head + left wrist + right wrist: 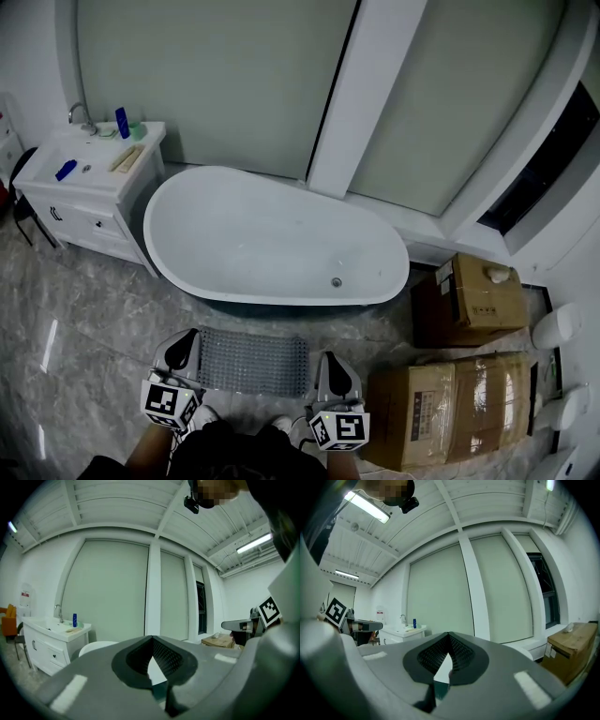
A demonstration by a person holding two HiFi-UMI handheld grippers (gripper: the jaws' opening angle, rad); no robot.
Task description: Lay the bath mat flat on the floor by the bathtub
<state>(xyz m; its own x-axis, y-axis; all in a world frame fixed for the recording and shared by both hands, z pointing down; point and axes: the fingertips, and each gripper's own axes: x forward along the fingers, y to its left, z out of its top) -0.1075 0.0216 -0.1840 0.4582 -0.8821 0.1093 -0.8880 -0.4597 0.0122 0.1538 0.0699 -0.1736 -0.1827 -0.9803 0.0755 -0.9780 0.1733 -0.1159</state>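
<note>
The grey studded bath mat [253, 361] lies spread on the marble floor in front of the white oval bathtub [262, 234], its long side along the tub. My left gripper [183, 350] hovers at the mat's left end and my right gripper [330, 368] at its right end. In the left gripper view the jaws [152, 638] meet at their tips with nothing between them, and the tub [98, 646] shows beyond. The right gripper [449, 633] is likewise shut and empty. No part of the mat shows in either gripper view.
A white vanity [89, 183] with a sink, a tap and a blue bottle stands left of the tub. Two cardboard boxes [473, 300] [441, 412] sit on the floor to the right. My feet are just behind the mat.
</note>
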